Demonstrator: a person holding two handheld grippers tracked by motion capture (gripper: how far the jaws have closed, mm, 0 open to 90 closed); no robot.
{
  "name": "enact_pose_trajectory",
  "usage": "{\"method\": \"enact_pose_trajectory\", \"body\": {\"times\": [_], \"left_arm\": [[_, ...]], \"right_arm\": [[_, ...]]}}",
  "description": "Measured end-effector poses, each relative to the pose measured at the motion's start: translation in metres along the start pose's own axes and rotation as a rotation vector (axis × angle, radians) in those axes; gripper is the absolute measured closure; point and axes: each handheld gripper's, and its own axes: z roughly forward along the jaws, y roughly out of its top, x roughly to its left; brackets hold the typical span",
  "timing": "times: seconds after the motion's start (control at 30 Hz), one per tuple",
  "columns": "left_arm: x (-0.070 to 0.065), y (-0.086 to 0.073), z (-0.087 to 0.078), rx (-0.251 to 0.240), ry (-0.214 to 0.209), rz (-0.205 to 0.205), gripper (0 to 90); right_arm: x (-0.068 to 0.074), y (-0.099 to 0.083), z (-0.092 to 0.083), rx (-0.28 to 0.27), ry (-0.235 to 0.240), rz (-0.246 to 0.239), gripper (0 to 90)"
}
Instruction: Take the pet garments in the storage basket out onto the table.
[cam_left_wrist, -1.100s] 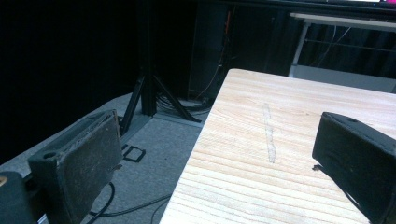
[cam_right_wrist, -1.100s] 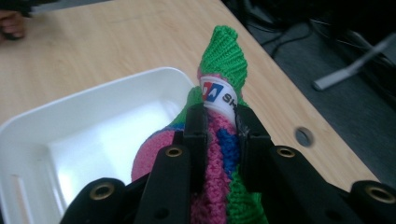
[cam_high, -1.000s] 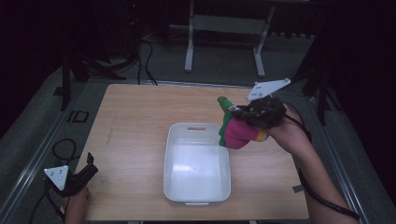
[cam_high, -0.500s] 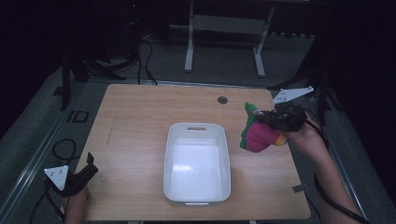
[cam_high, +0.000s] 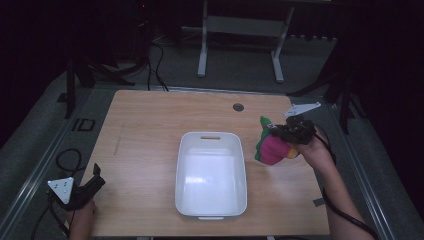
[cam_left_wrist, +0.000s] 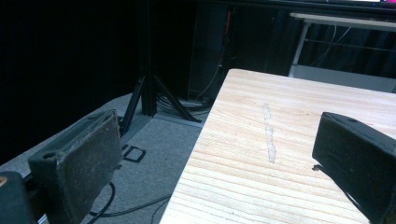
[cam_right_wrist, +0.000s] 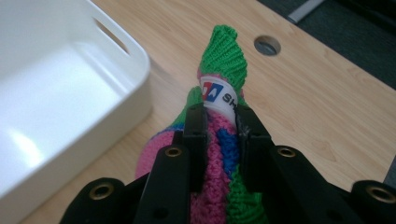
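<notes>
A knitted item (cam_high: 270, 144) in pink, green, blue and yellow, with a white label, hangs from my right gripper (cam_high: 281, 131) just right of the white bin (cam_high: 210, 206). In the right gripper view the two black jaws are shut on the knitted item (cam_right_wrist: 219, 140) near its label, and its green tip points away from me. My left gripper (cam_high: 96, 181) rests at the table's near left corner, held by a hand. Its jaws (cam_left_wrist: 224, 163) stand wide open over the table edge with nothing between them.
The white bin (cam_right_wrist: 56, 93) is empty and has a handle slot in its far wall. A round cable hole (cam_high: 238, 107) sits in the wooden table (cam_high: 145, 130) near the far edge. Cables and stand legs lie on the floor to the left and behind.
My right gripper has carried the knitted item from above the bin's far right corner to the right and down, beside the bin. The left gripper has not moved.
</notes>
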Motion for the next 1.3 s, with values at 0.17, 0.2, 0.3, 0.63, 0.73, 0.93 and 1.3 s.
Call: {"method": "enact_pose_trajectory", "body": {"times": [0.17, 0.2, 0.3, 0.63, 0.73, 0.93, 1.3], "left_arm": [[0.000, 0.000, 0.000, 0.000, 0.000, 0.000, 1.8], [0.000, 0.000, 0.000, 0.000, 0.000, 0.000, 1.8], [0.000, 0.000, 0.000, 0.000, 0.000, 0.000, 1.8], [0.000, 0.000, 0.000, 0.000, -0.001, 0.000, 1.9], [0.000, 0.000, 0.000, 0.001, -0.001, 0.001, 1.9], [0.000, 0.000, 0.000, 0.000, 0.001, 0.002, 1.8], [0.000, 0.000, 0.000, 0.001, -0.001, -0.001, 1.9]], "right_arm": [[0.000, -0.015, 0.027, 0.018, -0.006, 0.015, 76.9], [0.001, -0.019, 0.034, 0.027, -0.004, 0.020, 76.9], [0.004, -0.027, 0.049, 0.050, -0.005, 0.025, 76.9], [0.013, -0.058, 0.084, 0.072, 0.027, 0.060, 76.6], [0.013, -0.070, 0.094, 0.081, 0.036, 0.086, 76.3], [0.014, -0.087, 0.111, 0.097, 0.046, 0.119, 75.0], [0.019, -0.078, 0.097, 0.084, 0.034, 0.115, 39.5]]}}
